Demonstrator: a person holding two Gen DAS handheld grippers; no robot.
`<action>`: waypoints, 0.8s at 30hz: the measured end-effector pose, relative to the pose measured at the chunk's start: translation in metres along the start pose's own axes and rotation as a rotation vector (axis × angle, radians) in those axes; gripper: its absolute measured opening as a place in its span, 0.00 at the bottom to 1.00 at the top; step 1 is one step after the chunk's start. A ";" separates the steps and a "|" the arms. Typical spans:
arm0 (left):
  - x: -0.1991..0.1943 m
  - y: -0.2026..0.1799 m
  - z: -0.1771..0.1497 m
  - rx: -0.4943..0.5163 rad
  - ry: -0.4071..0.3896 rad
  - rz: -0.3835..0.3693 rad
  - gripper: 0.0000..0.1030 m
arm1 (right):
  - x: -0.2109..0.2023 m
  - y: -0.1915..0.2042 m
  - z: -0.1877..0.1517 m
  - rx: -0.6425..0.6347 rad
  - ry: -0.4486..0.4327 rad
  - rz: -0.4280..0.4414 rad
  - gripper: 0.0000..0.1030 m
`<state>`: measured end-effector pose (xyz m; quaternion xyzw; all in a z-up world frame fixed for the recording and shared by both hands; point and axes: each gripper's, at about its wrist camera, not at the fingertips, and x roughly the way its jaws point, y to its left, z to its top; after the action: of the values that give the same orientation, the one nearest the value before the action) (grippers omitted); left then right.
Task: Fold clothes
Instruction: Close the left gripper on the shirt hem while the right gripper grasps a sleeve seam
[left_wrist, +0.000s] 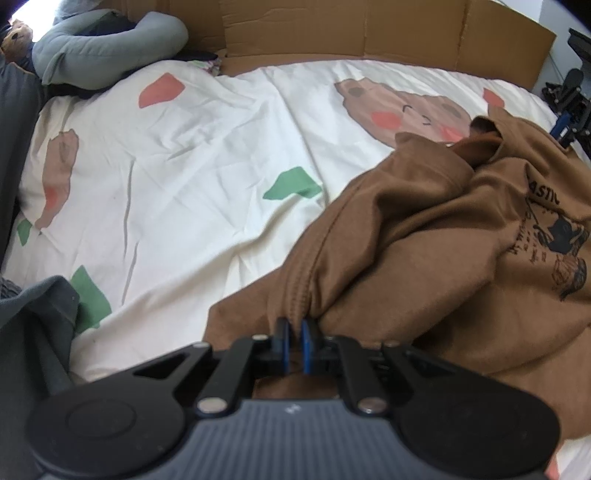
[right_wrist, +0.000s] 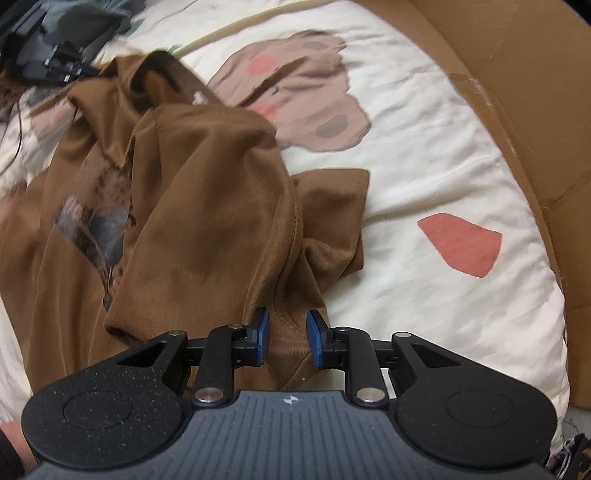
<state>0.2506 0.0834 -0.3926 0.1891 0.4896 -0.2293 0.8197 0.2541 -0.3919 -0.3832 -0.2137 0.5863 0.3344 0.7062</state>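
Observation:
A brown T-shirt (left_wrist: 424, 236) with a dark printed graphic lies crumpled on the bed, at the right of the left wrist view. My left gripper (left_wrist: 294, 328) is shut on a ribbed fold of the brown T-shirt. In the right wrist view the same brown T-shirt (right_wrist: 192, 206) lies bunched at centre left. My right gripper (right_wrist: 287, 332) has its blue pads (right_wrist: 314, 338) a little apart with a hem of the shirt between them; I cannot tell whether they pinch it.
The bed has a white duvet (left_wrist: 192, 155) printed with bears and red and green shapes. Cardboard panels (left_wrist: 369, 33) stand along the far edge and also show in the right wrist view (right_wrist: 517, 92). A grey pillow (left_wrist: 110, 48) lies far left. Dark grey clothing (left_wrist: 33, 332) sits near left.

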 end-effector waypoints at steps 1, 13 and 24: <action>0.000 0.000 0.000 0.000 0.000 0.000 0.07 | 0.002 0.001 0.000 -0.017 0.015 -0.001 0.28; 0.002 -0.003 0.001 0.008 0.005 -0.001 0.07 | 0.031 0.004 0.003 -0.111 0.131 0.014 0.28; 0.004 -0.004 0.001 0.013 0.003 -0.002 0.07 | 0.041 0.005 0.004 -0.189 0.155 0.048 0.20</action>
<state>0.2504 0.0785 -0.3958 0.1943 0.4895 -0.2331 0.8175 0.2569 -0.3764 -0.4215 -0.2903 0.6100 0.3875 0.6273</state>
